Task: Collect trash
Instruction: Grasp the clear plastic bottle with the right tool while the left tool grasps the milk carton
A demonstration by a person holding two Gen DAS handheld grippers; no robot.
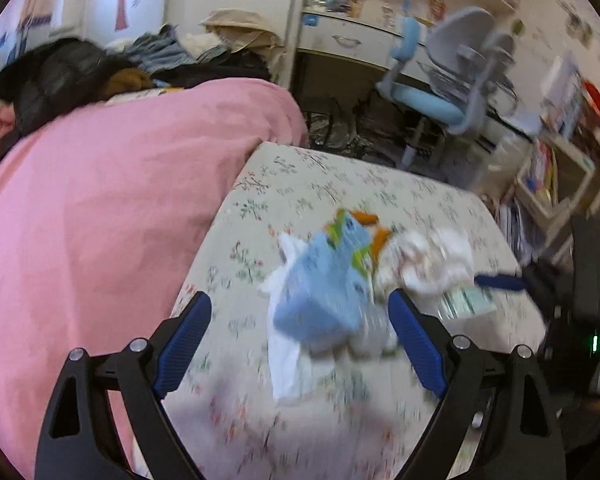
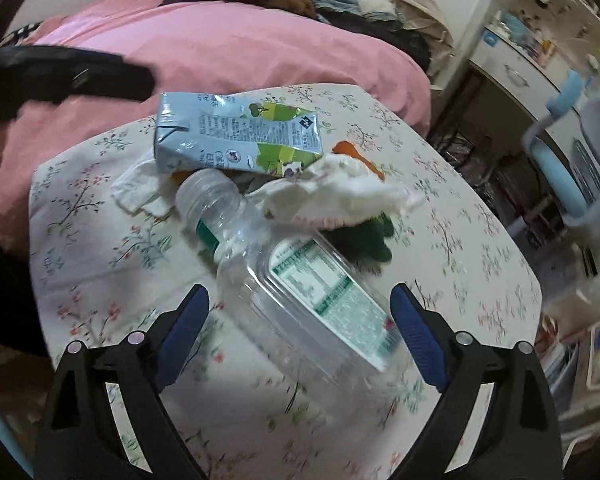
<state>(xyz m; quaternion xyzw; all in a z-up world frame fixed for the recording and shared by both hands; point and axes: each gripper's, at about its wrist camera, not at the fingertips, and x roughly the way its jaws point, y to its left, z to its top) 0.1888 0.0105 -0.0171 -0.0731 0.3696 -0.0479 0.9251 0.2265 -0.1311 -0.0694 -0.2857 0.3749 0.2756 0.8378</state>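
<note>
Trash lies heaped on a table with a floral cloth (image 1: 300, 184) (image 2: 472, 248). In the left wrist view my left gripper (image 1: 300, 300) is open, and a pale blue drink carton (image 1: 320, 280) lies just ahead between its fingers, untouched. White crumpled tissue (image 1: 436, 260) sits to its right. In the right wrist view my right gripper (image 2: 300, 292) is open around a clear plastic bottle (image 2: 308, 300) lying on its side; the pads stand just off it. Behind it are the carton (image 2: 236, 140), tissue (image 2: 340, 192), orange peel (image 2: 352, 150) and a green scrap (image 2: 376, 240).
A pink duvet (image 1: 100, 200) (image 2: 240, 48) borders the table's far left, with dark clothes piled behind it. A blue and grey chair (image 1: 440, 100) stands by a white desk (image 1: 340, 40) beyond the table. Shelves with books (image 1: 548, 176) stand at the right. The right gripper's body (image 1: 580, 300) shows at the right edge.
</note>
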